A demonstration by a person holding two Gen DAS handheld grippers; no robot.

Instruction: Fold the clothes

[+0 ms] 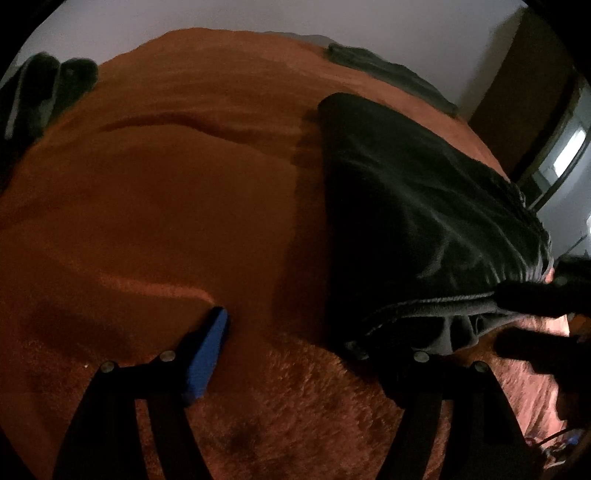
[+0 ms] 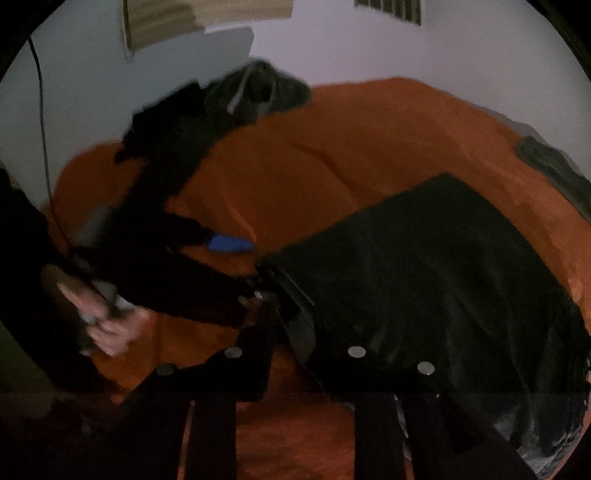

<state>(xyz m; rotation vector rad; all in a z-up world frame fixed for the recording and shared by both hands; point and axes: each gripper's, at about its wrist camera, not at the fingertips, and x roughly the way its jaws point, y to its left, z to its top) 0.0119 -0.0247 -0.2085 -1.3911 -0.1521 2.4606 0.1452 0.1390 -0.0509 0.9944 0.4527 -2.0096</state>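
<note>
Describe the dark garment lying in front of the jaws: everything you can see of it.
The garment is black or very dark green, soft matte fabric with fine wrinkles. It lies flat on the orange blanket as a long, roughly rectangular shape, apparently folded. Its near end is gathered like an elastic waistband. The left gripper is open at that hem, one finger against the cloth, blue pad clear. The right gripper meets the same end; its grip is unclear.

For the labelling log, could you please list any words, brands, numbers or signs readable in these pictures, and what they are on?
None: no readable text in either view.
The dark garment on the orange blanket shows no visible label or print.
The framed thing on the wall is too blurred to tell.
</note>
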